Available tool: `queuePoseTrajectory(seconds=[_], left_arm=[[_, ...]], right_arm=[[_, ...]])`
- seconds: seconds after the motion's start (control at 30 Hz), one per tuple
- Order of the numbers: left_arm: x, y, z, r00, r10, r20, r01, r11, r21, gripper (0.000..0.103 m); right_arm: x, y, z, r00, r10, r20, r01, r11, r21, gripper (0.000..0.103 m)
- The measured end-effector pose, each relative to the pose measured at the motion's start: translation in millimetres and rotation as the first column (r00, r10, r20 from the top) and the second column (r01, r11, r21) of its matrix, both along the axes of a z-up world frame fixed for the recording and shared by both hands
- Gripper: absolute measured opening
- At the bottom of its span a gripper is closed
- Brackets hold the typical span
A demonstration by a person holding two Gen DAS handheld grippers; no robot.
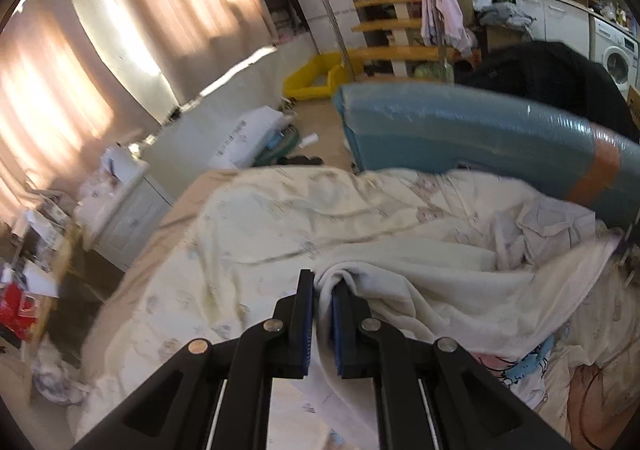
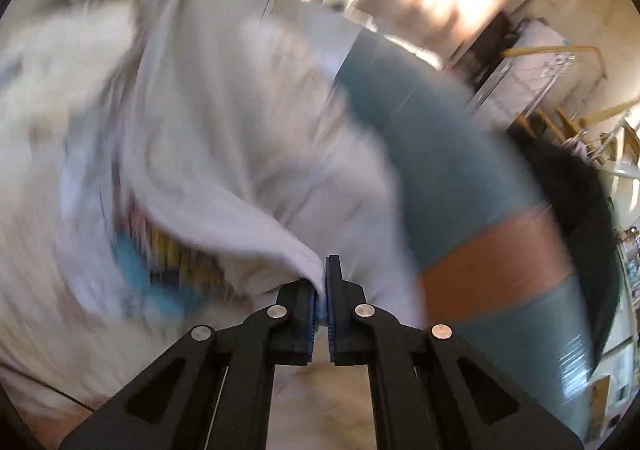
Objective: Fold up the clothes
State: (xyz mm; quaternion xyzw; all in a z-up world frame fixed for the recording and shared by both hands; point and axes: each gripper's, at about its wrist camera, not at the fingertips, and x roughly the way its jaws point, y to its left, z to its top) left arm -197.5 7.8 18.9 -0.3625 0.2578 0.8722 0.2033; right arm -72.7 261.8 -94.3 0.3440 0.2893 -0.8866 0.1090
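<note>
Gripping a white garment (image 1: 420,290) at two separate spots, a person works over a bed spread with a cream printed quilt (image 1: 260,234), a handheld tool in each hand. The left gripper (image 1: 322,286) has its blue-padded jaws pressed together on a bunched fold of the white cloth, which trails off to the right across the quilt. The right gripper (image 2: 322,288), in a badly blurred view, has its jaws pinched on a thin edge of the same white garment (image 2: 224,186), with cloth caught between the pads.

The garment reads as light, soft knit cotton: limp, quick to sag and wrinkle, not fragile, and grippy enough that a pinch should hold. A coloured print (image 2: 160,262) in blue and yellow shows on one face in the right wrist view. Best holds, by this reading, are hems, shoulder seams or corners, where doubled cloth gives the pads something to bite; a grab in the middle of a panel would only bunch it.

Its long axis appears to run between the two grips, from the left gripper's fold out toward the right side of the bed, though which end is collar and which is hem cannot be told. A teal padded roll (image 1: 480,130) with an orange tape band lies beyond the quilt.
</note>
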Motion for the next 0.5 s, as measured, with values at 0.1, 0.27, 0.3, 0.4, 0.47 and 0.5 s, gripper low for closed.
queuePoseTrajectory(seconds=[0.1, 0.27, 0.3, 0.4, 0.47, 0.5], left_arm=[[7.7, -12.3, 34.6, 0.999, 0.001, -0.054, -0.002, 1.000, -0.028, 0.008], [32.8, -51.9, 108.3, 0.982, 0.054, -0.180, -0.061, 0.998, -0.035, 0.005], [37.9, -61.7, 125.1, 0.976, 0.076, -0.205, -0.083, 0.996, -0.027, 0.004], [52.1, -89.9, 171.1, 0.955, 0.152, -0.257, -0.147, 0.988, 0.036, 0.000], [65.1, -98.9, 191.5, 0.944, 0.167, -0.284, -0.156, 0.986, 0.061, 0.000], [73.3, -103.8, 202.9, 0.937, 0.175, -0.302, -0.160, 0.984, 0.074, 0.000]], right_arm=[[-11.1, 9.8, 93.4, 0.993, 0.005, -0.122, -0.010, 0.999, -0.040, 0.004], [-4.9, 6.5, 223.3, 0.944, 0.060, -0.325, -0.048, 0.998, 0.045, 0.004], [-5.9, 2.4, 243.5, 0.933, 0.071, -0.353, -0.051, 0.996, 0.068, 0.004], [-6.2, -9.2, 297.5, 0.910, 0.098, -0.403, -0.068, 0.994, 0.087, 0.004], [-12.2, -31.0, 320.0, 0.892, 0.135, -0.432, -0.093, 0.989, 0.118, 0.004], [-7.5, -42.4, 329.8, 0.883, 0.162, -0.441, -0.105, 0.983, 0.152, 0.004]])
